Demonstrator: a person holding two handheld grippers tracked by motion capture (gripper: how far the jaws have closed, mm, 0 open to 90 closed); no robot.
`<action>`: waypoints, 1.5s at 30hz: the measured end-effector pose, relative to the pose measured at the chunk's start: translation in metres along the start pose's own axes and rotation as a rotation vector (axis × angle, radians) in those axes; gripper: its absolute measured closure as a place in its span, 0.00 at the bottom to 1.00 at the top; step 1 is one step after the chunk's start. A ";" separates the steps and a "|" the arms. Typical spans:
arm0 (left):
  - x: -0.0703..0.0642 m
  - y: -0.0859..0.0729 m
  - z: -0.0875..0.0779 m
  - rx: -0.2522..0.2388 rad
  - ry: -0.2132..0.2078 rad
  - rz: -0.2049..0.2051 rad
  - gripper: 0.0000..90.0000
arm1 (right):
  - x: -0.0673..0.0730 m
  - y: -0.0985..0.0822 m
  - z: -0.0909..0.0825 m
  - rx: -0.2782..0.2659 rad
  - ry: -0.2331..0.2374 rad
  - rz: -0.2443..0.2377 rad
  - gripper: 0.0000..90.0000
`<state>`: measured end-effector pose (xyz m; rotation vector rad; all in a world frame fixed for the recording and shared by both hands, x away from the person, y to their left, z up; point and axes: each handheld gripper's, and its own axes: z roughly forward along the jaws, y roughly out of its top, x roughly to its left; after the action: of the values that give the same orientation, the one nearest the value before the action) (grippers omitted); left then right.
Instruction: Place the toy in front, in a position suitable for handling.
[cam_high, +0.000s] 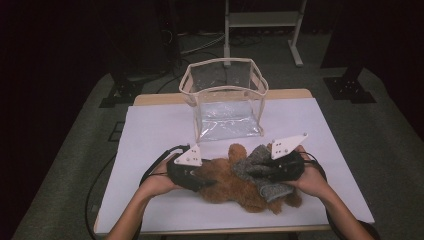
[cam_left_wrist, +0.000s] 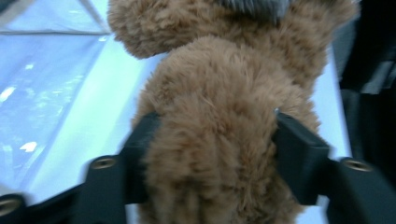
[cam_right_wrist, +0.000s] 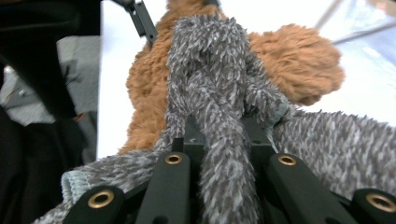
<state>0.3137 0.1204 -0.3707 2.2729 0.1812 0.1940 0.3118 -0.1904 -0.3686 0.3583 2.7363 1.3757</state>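
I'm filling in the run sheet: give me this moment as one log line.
left gripper: jaws around brown teddy bear | right gripper: shut on grey fuzzy garment | clear bag: upright behind, open

1. High view: the white table top (cam_high: 150, 130) is evenly lit from above; the room around it falls into near black
2. The clear bag (cam_high: 226, 100) shows soft glare on its plastic
3. Left gripper view: soft and blurred, brown plush (cam_left_wrist: 219, 140) out of focus
4. Right gripper view: bright, washed-out background
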 end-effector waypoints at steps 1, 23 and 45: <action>-0.001 0.003 0.002 -0.005 -0.011 -0.001 0.29 | 0.003 -0.001 0.001 0.000 0.010 -0.011 0.84; -0.021 -0.012 0.000 0.008 0.040 -0.053 0.55 | 0.006 0.016 -0.010 0.052 -0.024 -0.106 0.82; -0.024 -0.003 0.008 0.001 0.005 0.033 0.47 | -0.017 0.017 -0.034 0.102 -0.008 -0.048 0.82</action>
<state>0.2915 0.1119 -0.3795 2.2780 0.1463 0.2170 0.3260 -0.2109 -0.3353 0.3000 2.7960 1.2249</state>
